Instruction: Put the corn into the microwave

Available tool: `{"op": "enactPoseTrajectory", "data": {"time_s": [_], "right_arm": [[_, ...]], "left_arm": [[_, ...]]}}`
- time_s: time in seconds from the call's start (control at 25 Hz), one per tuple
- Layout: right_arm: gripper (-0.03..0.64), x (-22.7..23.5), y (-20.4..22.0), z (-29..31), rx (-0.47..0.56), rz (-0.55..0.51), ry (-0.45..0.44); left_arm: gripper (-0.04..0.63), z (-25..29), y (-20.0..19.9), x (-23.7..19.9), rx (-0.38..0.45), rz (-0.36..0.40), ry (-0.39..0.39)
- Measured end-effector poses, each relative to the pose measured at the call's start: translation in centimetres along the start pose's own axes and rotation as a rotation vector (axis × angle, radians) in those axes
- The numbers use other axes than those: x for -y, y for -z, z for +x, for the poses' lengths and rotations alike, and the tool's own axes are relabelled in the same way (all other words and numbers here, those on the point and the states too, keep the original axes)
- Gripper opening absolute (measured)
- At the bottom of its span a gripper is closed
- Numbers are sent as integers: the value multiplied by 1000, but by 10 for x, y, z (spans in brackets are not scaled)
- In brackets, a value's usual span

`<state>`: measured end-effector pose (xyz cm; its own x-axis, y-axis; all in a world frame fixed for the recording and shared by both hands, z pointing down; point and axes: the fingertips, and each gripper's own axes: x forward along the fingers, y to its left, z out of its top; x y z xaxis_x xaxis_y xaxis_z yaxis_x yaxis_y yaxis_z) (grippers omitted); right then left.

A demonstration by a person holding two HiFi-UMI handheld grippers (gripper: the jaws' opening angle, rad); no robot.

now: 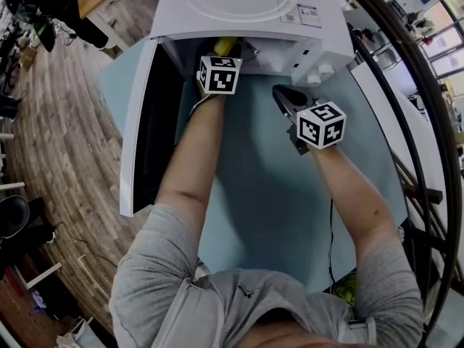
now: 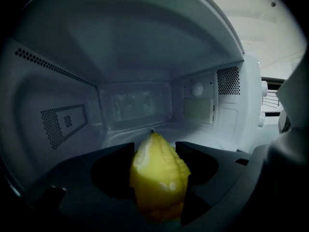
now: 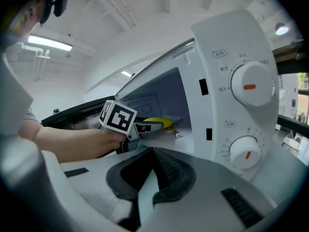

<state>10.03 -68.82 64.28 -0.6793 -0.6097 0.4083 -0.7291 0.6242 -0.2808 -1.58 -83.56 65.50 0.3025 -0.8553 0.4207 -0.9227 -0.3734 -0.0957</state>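
Observation:
A yellow ear of corn [image 2: 158, 180] sits point-forward between the jaws of my left gripper [image 2: 154, 146], which is shut on it. That gripper reaches into the cavity of the white microwave [image 1: 239, 6], and the corn [image 1: 225, 46] shows just inside the opening, a little above the cavity floor. The right gripper view shows the corn [image 3: 157, 123] in the doorway from the side. My right gripper [image 1: 284, 94] rests over the blue table in front of the microwave's control panel; its jaws [image 3: 157, 153] are together and hold nothing.
The microwave door [image 1: 138, 122] hangs open to the left of my left arm. Two knobs [image 3: 248, 86] are on the panel right of the opening. The blue table [image 1: 254, 194] runs toward me; wooden floor lies to the left.

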Motion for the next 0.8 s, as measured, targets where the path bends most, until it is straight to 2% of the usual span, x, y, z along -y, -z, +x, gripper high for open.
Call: {"op": "enactPoseTrajectory", "data": {"time_s": [0.28, 0.44, 0.64, 0.8], "right_arm": [[17, 3, -1, -8, -7, -9, 17], [17, -3, -1, -9, -11, -15, 11], [17, -3, 2, -10, -13, -14, 13], [17, -6, 4, -11, -14, -15, 9]], "left_arm": [[272, 4, 14, 2, -105, 56, -18], [279, 3, 21, -7, -165, 50, -52], [279, 4, 24, -5, -181, 73, -52], [310, 1, 25, -3, -175, 74, -48]]}}
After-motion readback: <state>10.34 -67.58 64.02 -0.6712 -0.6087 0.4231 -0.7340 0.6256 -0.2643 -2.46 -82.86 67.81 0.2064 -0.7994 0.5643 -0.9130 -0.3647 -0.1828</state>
